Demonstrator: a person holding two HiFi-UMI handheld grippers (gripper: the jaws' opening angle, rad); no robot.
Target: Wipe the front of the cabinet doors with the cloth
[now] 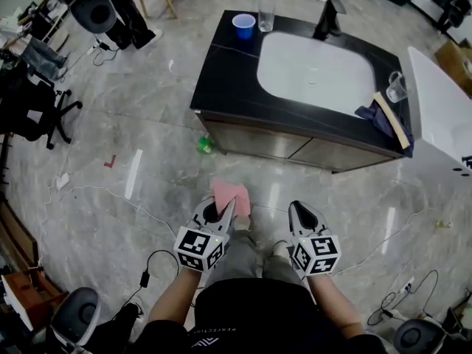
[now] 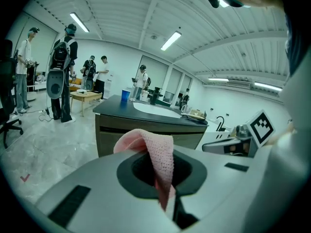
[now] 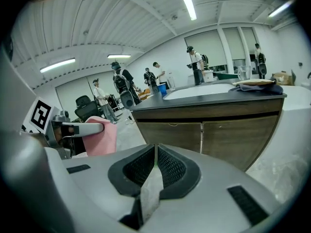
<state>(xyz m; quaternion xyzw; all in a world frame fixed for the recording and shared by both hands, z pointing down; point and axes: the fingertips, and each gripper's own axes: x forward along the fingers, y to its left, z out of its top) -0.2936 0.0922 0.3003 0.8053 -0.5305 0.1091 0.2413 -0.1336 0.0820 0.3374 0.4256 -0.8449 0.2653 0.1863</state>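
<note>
A pink cloth [image 1: 230,197] hangs from my left gripper [image 1: 223,209], which is shut on it; the left gripper view has the cloth [image 2: 156,154] draped out of the jaws. My right gripper [image 1: 298,212] is shut with nothing in it, its jaws pressed together [image 3: 154,153]. Both are held low, well short of the cabinet. The brown cabinet doors [image 1: 284,146] sit under a black countertop [image 1: 221,72] with a white sink [image 1: 316,74]. In the right gripper view the two doors [image 3: 204,134] stand closed, and the cloth [image 3: 101,139] shows at the left.
On the counter stand a blue cup [image 1: 243,26], a glass [image 1: 266,19], a black tap [image 1: 330,15], another glass [image 1: 396,87] and a dark rag with a wooden strip [image 1: 387,119]. A green object [image 1: 204,145] lies at the cabinet's foot. Cables and office chairs [image 1: 33,113] surround the floor; several people stand behind.
</note>
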